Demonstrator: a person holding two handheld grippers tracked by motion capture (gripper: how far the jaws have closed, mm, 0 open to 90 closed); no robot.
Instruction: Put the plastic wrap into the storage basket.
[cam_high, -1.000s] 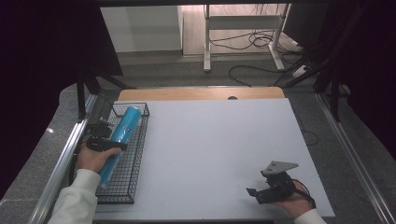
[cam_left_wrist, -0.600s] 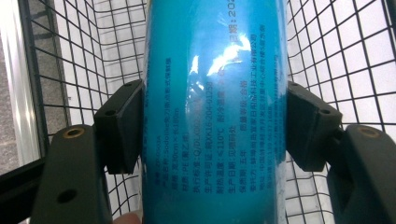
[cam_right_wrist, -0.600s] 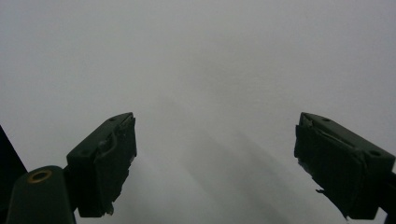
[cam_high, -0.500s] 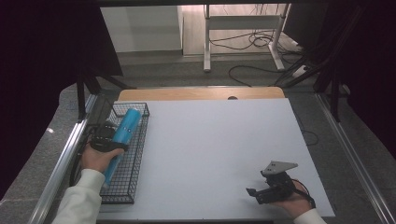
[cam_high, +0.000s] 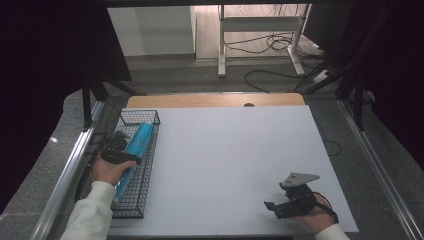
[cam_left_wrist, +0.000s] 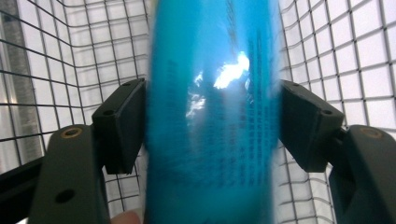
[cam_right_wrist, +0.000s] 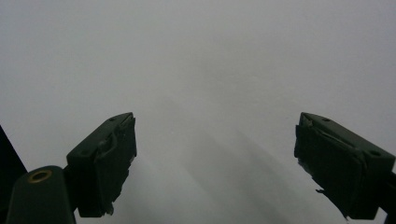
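Observation:
A long blue tube (cam_high: 139, 142) with dark print lies lengthwise in the black wire basket (cam_high: 131, 210) at the table's left edge. My left gripper (cam_high: 119, 156) reaches across the tube from the left, near its middle. In the left gripper view both black pads (cam_left_wrist: 122, 123) press on the sides of the tube (cam_left_wrist: 212, 93), which looks blurred. I cannot tell whether the tube rests on the basket floor. My right gripper (cam_high: 274, 207) sits low at the table's front right, open, with bare white table (cam_right_wrist: 210, 56) between its fingers (cam_right_wrist: 109, 158).
The basket's wire walls (cam_left_wrist: 60, 60) rise close around the tube on both sides. The white table top (cam_high: 225, 150) stretches between the two hands. A metal rail (cam_high: 70, 170) runs along the table's left side.
My left gripper has shifted slightly to the right over the basket, still shut on the blue tube. The right gripper has not moved.

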